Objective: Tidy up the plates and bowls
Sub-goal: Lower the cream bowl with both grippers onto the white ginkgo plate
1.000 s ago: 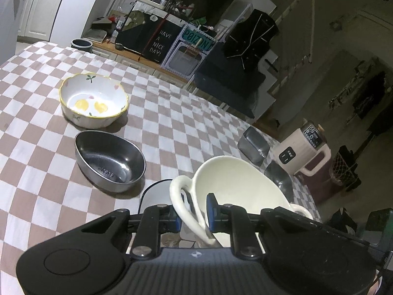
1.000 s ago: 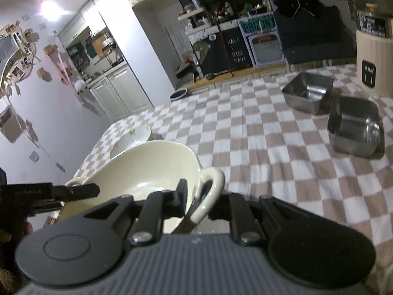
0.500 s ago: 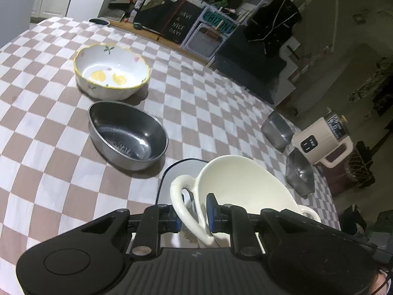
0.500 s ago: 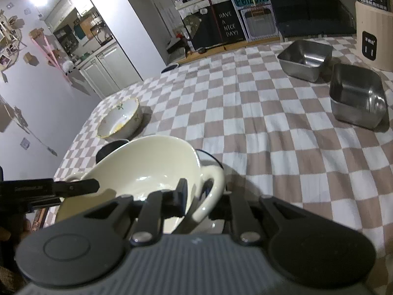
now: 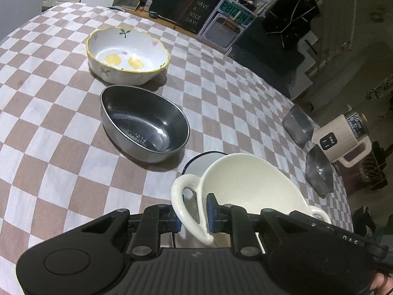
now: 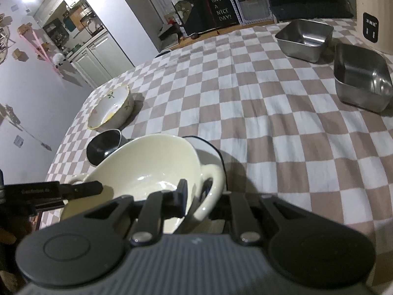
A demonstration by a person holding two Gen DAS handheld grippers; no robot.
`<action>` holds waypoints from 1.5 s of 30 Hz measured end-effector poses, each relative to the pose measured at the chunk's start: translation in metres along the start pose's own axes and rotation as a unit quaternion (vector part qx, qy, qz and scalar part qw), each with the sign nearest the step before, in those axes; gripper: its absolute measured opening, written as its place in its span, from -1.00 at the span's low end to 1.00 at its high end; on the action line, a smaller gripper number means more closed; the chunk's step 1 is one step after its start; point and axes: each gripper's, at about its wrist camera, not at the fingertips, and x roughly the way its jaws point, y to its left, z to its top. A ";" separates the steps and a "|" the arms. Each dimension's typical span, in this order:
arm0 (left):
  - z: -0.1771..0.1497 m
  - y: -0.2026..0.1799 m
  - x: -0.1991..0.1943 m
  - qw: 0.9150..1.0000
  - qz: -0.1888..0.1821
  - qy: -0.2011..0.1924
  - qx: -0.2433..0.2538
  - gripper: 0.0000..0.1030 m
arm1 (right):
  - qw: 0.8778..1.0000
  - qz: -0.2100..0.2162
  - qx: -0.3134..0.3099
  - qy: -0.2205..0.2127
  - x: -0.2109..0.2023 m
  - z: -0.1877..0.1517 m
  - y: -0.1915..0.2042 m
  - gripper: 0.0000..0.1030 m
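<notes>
A wide surface (image 5: 61, 147) covered in a brown-and-white checked cloth fills both views. Just beyond the fingers of both grippers, a cream bowl (image 5: 245, 186) with a looped handle on each side hangs tilted above the cloth. The left gripper (image 5: 192, 215) has its fingers nearly closed, pinching the bowl's left handle between blue pads. The right gripper (image 6: 203, 196) is likewise nearly closed on the opposite handle, one finger inside the bowl and the other outside the loop. Directly under the bowl, ahead of the fingers, lies a white plate (image 5: 203, 162) with a dark rim, mostly hidden by the bowl.

Farther out from the left fingers sits an oval metal dish (image 5: 145, 130), and beyond it a white bowl with a wavy yellow rim (image 5: 127, 56) and painted lemons inside. Well off to the right of the right fingers stand two square metal trays (image 6: 361, 78), close together near the far edge. Past them is a cream kitchen appliance (image 5: 341, 137) with a dark control panel.
</notes>
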 end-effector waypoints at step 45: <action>0.006 -0.002 0.023 0.999 0.030 0.025 0.018 -0.56 | 0.998 -0.029 0.037 0.049 0.033 0.009 0.009 -0.59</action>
